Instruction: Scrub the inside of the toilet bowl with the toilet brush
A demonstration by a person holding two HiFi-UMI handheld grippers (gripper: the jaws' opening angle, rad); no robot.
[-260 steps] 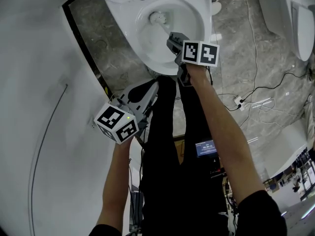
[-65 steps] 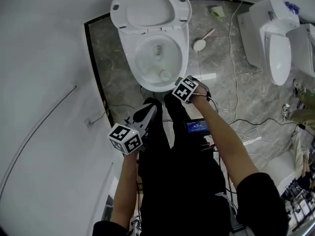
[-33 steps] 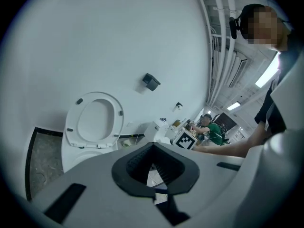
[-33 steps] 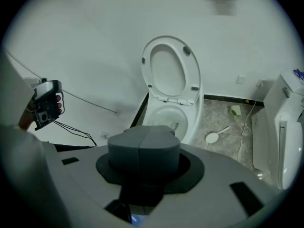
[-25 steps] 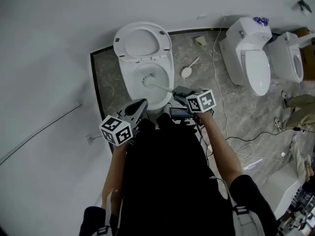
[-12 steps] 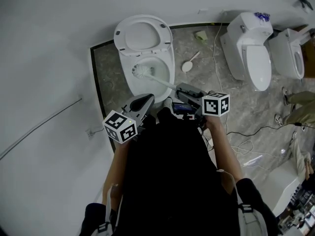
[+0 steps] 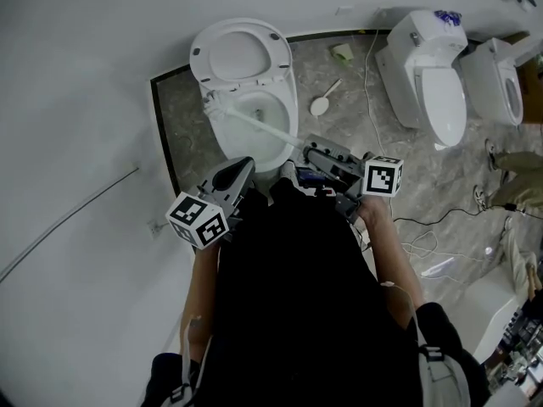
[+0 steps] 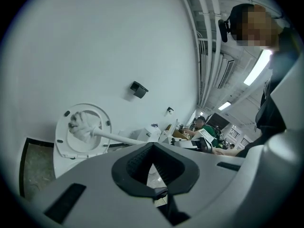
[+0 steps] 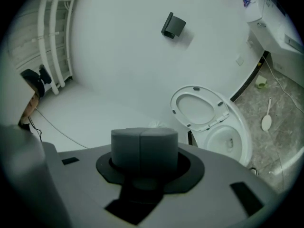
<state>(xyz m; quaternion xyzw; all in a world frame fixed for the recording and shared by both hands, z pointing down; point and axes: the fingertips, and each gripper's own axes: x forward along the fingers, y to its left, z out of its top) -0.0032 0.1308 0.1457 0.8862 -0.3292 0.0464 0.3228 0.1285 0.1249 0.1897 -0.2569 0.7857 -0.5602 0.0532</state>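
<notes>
Now, the right gripper (image 7: 316, 153) is closed on the near end of the toilet brush (image 7: 254, 125). In the right gripper view the two pads are pressed together, and only a small white tuft shows behind them, so the brush seems to run straight ahead from this gripper. In the head view the thin white handle goes forward and to the left from the jaws, across the toilet bowl (image 7: 270, 110). The brush head (image 7: 211, 105) lies at the bowl's rim on the side farthest from this gripper. I cannot tell if the bristles touch the porcelain or hang just over it.

The left gripper (image 7: 237, 170) is to the left of the right one, near the front of the bowl. Its jaws stand apart with nothing between them. Seen from this gripper, the brush head shows ahead, in front of the raised lid (image 8: 71, 146).

I judge the brush to be light, with a stiff but thin handle that may bend a little under pressure. The handle looks smooth and round, so it could turn between the pads. The best hold is at the handle's end, far from the soft wet bristles, and it should be firm.
</notes>
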